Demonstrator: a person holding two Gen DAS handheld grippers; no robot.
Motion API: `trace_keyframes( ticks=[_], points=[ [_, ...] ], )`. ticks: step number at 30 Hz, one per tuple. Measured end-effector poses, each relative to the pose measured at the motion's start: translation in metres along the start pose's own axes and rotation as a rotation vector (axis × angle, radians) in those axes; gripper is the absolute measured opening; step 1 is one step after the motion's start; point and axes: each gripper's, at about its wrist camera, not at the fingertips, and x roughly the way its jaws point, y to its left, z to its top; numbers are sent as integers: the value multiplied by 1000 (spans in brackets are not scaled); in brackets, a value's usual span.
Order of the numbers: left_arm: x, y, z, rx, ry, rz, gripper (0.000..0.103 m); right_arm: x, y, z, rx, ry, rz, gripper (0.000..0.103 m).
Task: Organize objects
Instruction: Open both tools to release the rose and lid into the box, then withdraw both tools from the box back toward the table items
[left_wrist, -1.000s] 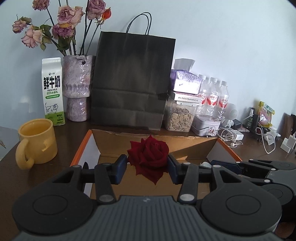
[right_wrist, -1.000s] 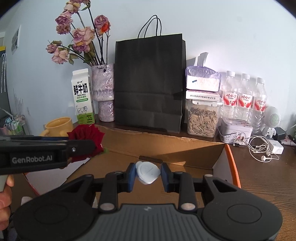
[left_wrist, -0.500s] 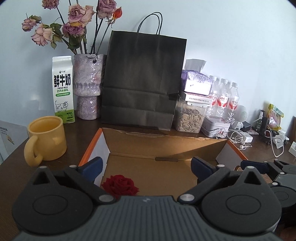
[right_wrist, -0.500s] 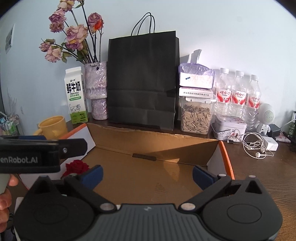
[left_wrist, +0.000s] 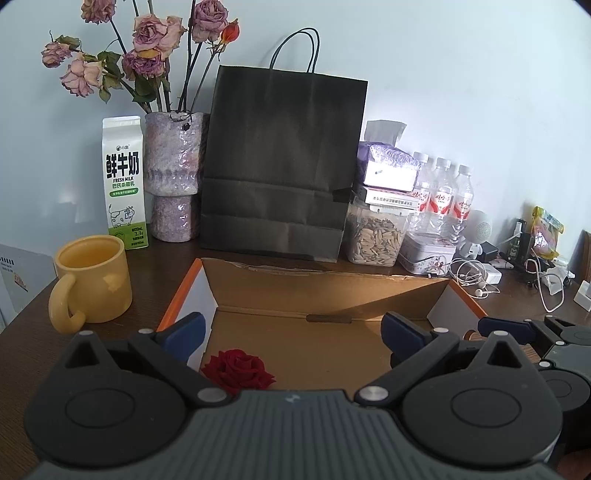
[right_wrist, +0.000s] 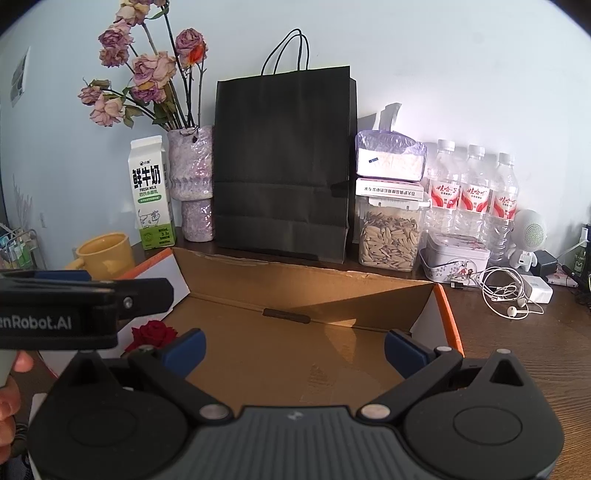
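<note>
Only the left wrist view shows the red rose whole, lying on the cardboard box floor at lower centre, between the left gripper fingers, which are spread wide and hold nothing. From the right wrist view, the right gripper gapes equally empty, the rose half hidden at lower left.
</note>
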Motion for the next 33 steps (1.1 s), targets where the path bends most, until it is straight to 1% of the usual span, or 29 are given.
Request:
trace_keyframes(
  ticks=[6, 12, 33],
  points=[
    [-10, -2, 1, 3, -14, 4, 103, -10, 0, -1, -8, -16, -11, 103],
    [-22, -2, -3, 1, -6, 15, 103, -25, 1, -5, -7, -22, -20, 103],
    [-104, -2, -26, 32, -14, 23, 103, -111, 6, -35, -8, -48, -48, 103]
  ],
)
